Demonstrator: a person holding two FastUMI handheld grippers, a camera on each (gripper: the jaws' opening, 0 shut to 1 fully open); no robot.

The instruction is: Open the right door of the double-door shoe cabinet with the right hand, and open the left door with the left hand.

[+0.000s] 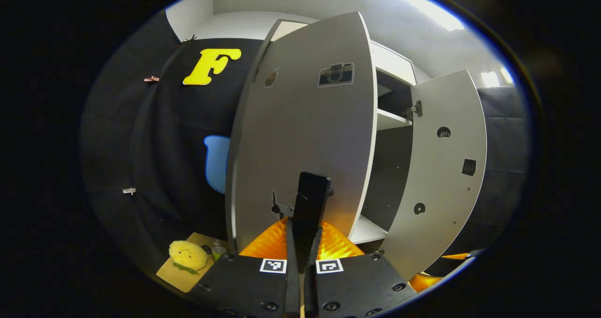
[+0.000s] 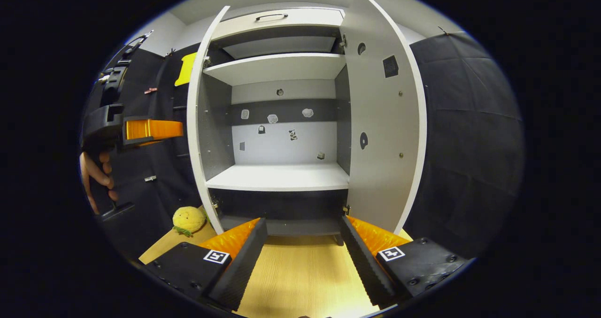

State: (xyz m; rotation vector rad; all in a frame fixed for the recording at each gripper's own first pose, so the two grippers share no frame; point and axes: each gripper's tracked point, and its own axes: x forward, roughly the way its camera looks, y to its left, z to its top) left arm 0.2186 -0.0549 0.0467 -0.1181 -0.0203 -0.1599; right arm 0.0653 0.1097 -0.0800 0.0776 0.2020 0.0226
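Here we see the shoe cabinet (image 2: pixel 281 177) standing on a wooden floor (image 2: pixel 300 275) with both doors swung out. In the right gripper view the left door (image 2: pixel 199 135) shows edge-on at the cabinet's left side, and the right door (image 2: pixel 382 130) stands wide, its inner face turned toward us. Between them lie two pale shelves (image 2: pixel 281 66) and a back panel dotted with small stickers.

Our right gripper (image 2: pixel 305 257) hovers in front of the cabinet with its fingers spread far apart, holding nothing and touching nothing. Off to the left of that view we catch the left gripper (image 2: pixel 141 130) from the side, with a hand (image 2: pixel 96 174) on its grip.

In the left gripper view the left gripper (image 1: pixel 307 214) has its fingers pressed together right at the outer face of the left door (image 1: pixel 305 130), near a small dark handle (image 1: pixel 281 208); we cannot tell whether anything is pinched between them. Beyond, the right door (image 1: pixel 441 167) hangs open. A yellow plush toy (image 1: pixel 188 255) sits on the floor to the cabinet's left.
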